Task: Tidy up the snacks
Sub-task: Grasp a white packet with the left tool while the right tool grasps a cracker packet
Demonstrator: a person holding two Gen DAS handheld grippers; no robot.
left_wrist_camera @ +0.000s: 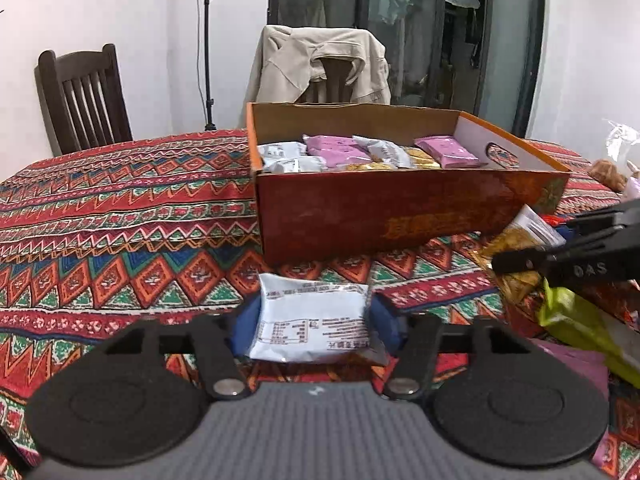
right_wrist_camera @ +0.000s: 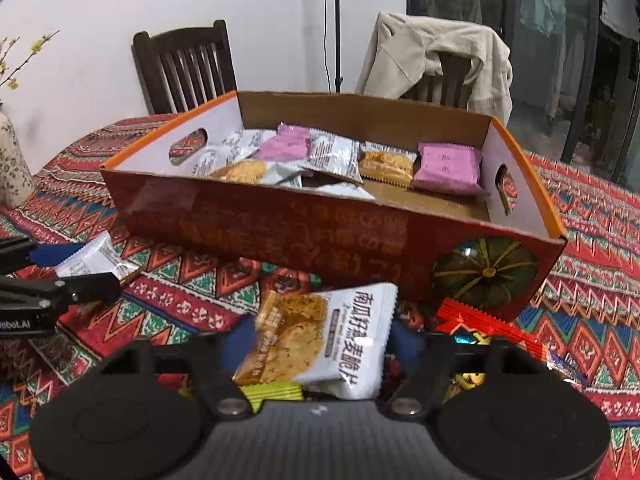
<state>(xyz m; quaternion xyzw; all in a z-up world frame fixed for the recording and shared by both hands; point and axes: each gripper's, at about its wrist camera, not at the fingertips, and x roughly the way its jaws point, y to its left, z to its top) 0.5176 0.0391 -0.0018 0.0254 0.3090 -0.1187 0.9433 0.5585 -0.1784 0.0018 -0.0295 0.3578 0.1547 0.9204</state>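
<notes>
An open red cardboard box (left_wrist_camera: 400, 216) (right_wrist_camera: 280, 232) stands on the patterned tablecloth and holds several purple, white and cookie packets. My left gripper (left_wrist_camera: 314, 326) is shut on a white snack packet (left_wrist_camera: 316, 316) just in front of the box, with a blue pad against each side. My right gripper (right_wrist_camera: 322, 340) is shut on a pumpkin cracker packet (right_wrist_camera: 320, 340) in front of the box's near wall. The left gripper's fingers (right_wrist_camera: 88, 284) and their white packet (right_wrist_camera: 96, 260) show at the left of the right wrist view. The right gripper's fingers (left_wrist_camera: 568, 264) show at the right of the left wrist view.
Loose snacks lie right of the box: a green packet (left_wrist_camera: 572, 316), a red packet (right_wrist_camera: 484, 320) and a yellow-green one (right_wrist_camera: 276, 394). Behind the table are a dark wooden chair (left_wrist_camera: 84, 96), a chair draped with a beige jacket (left_wrist_camera: 320, 64) and a light-stand pole (left_wrist_camera: 208, 40). A floral vase (right_wrist_camera: 12, 160) stands far left.
</notes>
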